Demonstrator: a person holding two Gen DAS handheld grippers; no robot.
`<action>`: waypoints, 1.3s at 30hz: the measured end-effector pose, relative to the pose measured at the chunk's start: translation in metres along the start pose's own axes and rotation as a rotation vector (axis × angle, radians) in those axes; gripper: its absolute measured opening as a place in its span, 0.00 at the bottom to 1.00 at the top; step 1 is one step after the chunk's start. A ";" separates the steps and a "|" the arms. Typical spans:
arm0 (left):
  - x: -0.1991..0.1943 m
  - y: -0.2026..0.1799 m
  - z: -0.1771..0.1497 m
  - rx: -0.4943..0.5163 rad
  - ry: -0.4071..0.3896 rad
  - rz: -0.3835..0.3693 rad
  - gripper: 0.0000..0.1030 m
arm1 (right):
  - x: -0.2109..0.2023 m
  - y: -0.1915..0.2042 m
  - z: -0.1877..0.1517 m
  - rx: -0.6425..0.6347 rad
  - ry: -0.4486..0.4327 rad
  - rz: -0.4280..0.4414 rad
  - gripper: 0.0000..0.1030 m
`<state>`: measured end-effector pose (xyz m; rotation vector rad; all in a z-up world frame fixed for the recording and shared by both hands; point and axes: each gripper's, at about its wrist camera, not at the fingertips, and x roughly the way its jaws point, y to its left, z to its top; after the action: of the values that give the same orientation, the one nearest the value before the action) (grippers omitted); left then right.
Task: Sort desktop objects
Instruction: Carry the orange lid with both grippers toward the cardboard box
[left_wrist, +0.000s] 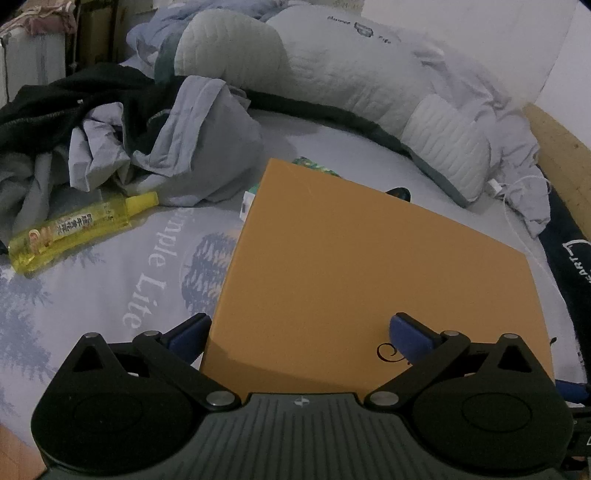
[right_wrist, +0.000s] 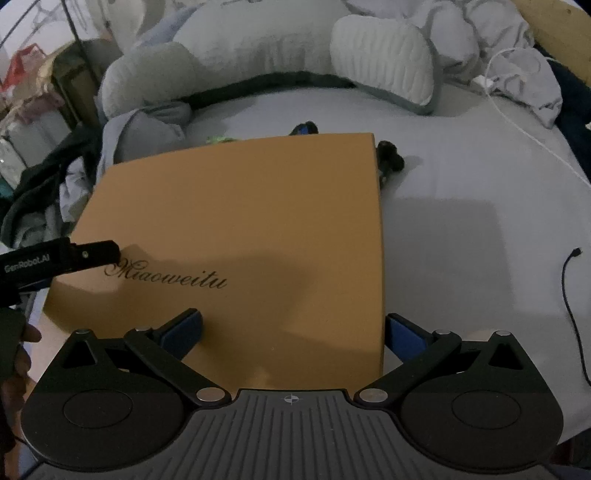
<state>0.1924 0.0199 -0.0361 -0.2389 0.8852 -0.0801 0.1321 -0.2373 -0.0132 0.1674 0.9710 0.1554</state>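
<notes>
object: orange box lid (right_wrist: 236, 221) printed "Miaoweitu", lies flat on the bed sheet (right_wrist: 461, 229) | left claw (left_wrist: 299, 334): wide, spans its near-left corner | right claw (right_wrist: 293, 332): wide, spans its near-right edge | around: yellow bottle (left_wrist: 79, 230) well apart to the left, small items half hidden behind | advice: I judge both claws should pinch the rim evenly and lift level.

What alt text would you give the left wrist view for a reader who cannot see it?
The open left gripper straddles the near corner of a flat orange box lying on a printed bedsheet. A yellow bottle lies on its side to the left, near crumpled clothes and a white pillow.
</notes>
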 end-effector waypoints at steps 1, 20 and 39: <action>0.001 0.000 -0.001 -0.001 0.001 0.001 1.00 | 0.001 0.000 0.000 0.000 0.002 -0.001 1.00; 0.016 0.004 -0.011 0.012 -0.021 -0.002 1.00 | 0.023 -0.004 -0.006 0.042 0.018 -0.018 1.00; 0.010 -0.004 -0.012 -0.006 -0.041 0.051 1.00 | 0.018 0.007 -0.002 -0.004 0.021 -0.080 1.00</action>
<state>0.1893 0.0125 -0.0499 -0.2224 0.8499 -0.0251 0.1397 -0.2267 -0.0274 0.1231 0.9970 0.0860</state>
